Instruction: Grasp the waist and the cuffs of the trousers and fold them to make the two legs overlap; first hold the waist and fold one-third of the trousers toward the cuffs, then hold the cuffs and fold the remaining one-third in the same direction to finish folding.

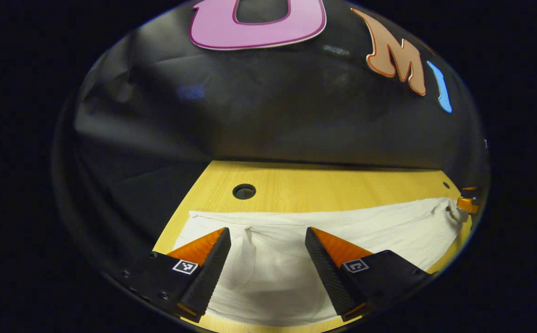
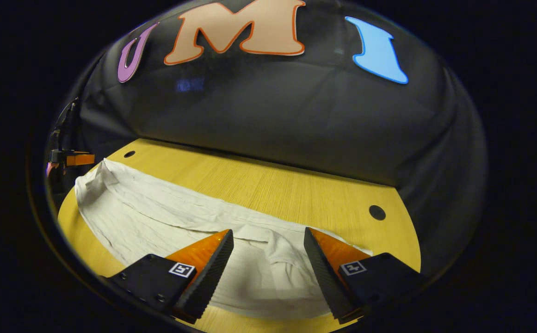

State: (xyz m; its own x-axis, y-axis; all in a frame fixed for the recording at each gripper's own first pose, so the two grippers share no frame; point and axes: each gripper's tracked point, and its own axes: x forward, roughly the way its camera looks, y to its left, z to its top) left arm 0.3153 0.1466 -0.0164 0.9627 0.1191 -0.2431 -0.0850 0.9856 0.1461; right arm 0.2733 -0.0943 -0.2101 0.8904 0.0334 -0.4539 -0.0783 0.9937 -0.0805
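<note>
In the left gripper view, the left gripper (image 1: 267, 231) shows at the bottom of the frame with its two fingers spread wide apart, gripping nothing. Between and below the fingers lie the white trousers (image 1: 324, 233), spread as a long wrinkled band across the lower half of the picture, from the lower left to the right edge. They rest on a light wooden table (image 1: 333, 185), whose bare top runs above them. A round hole (image 1: 244, 191) sits in the table left of centre, just above the cloth's upper edge. At the far right edge, where the trousers end in a bunched tip, part of the other gripper (image 1: 467, 203) is seen; it is too small and cut off to tell how its jaws stand there.

In the right gripper view, the right gripper (image 2: 268, 235) fills the bottom centre, its fingers likewise held well apart with nothing clamped. The trousers (image 2: 157, 215) stretch from between these fingers up toward the left edge of the frame, creased along their length. The wooden table (image 2: 296, 189) lies bare above and to the right of them, with one round hole (image 2: 377, 212) at right and a smaller one (image 2: 129, 154) at upper left. At the left edge, by the far end of the cloth, part of the left gripper (image 2: 71, 159) shows.
</note>
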